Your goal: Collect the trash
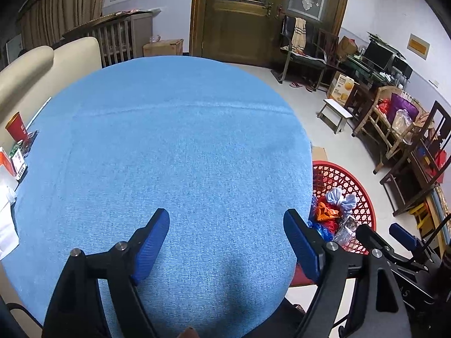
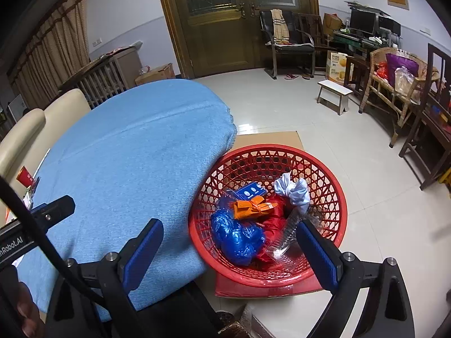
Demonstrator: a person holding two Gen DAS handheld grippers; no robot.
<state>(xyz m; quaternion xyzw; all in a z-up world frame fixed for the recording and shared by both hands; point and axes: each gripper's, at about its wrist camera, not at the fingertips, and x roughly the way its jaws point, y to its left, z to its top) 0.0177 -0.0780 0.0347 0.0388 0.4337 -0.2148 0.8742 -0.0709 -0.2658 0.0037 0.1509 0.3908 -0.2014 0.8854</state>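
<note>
A red lattice basket (image 2: pixel 335 197) stands on the floor beside the table and holds trash: a crumpled blue bag (image 2: pixel 236 236), an orange wrapper (image 2: pixel 251 207), a white wad (image 2: pixel 293 188), red wrapping and clear plastic. My right gripper (image 2: pixel 229 246) hangs open above the basket's near rim, nothing between its blue pads. My left gripper (image 1: pixel 227 239) is open over the blue tablecloth (image 1: pixel 180 146), empty. In the left wrist view the basket (image 1: pixel 358 191) shows at the right, past the table edge, with the right gripper (image 1: pixel 394 233) above it.
A red cup (image 1: pixel 17 126) and some boxes and papers (image 1: pixel 14 163) sit at the table's left edge, by a cream sofa (image 1: pixel 42 64). The basket rests on cardboard (image 2: pixel 282 138). A small white stool (image 2: pixel 334 91), chairs and cluttered furniture line the right of the room.
</note>
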